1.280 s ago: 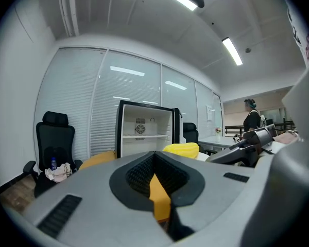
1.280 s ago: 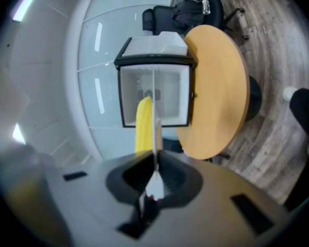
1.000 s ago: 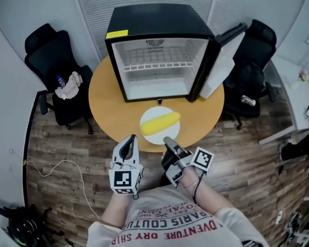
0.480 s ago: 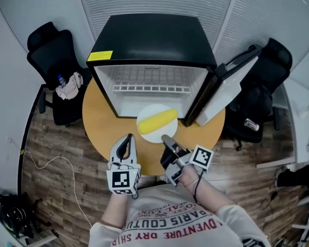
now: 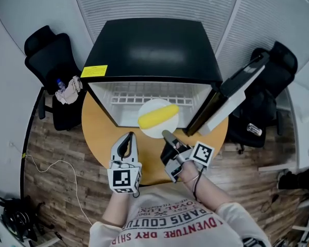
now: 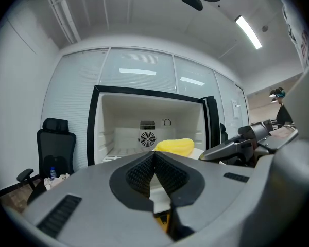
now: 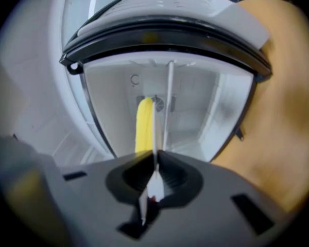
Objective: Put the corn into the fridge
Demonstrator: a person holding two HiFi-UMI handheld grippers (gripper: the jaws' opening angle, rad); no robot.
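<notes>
The left gripper [image 5: 128, 137] has its jaws together, nothing between them; the right gripper [image 5: 166, 134], just beside it, is clamped on the near rim of a plate [image 5: 150, 131], which runs edge-on straight ahead from its jaws; the corn [image 5: 158, 116] lies on the plate just beyond those jaws; ahead stands the open fridge [image 5: 152, 45] on the table [image 5: 100, 133], its door [image 5: 236, 91] swung out to the right of the right jaws.

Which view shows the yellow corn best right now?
Head view: the whole yellow corn cob lies on the round white plate at the open black fridge. Left gripper view shows only its top; right gripper view, a narrow strip beside the plate's edge.
</notes>
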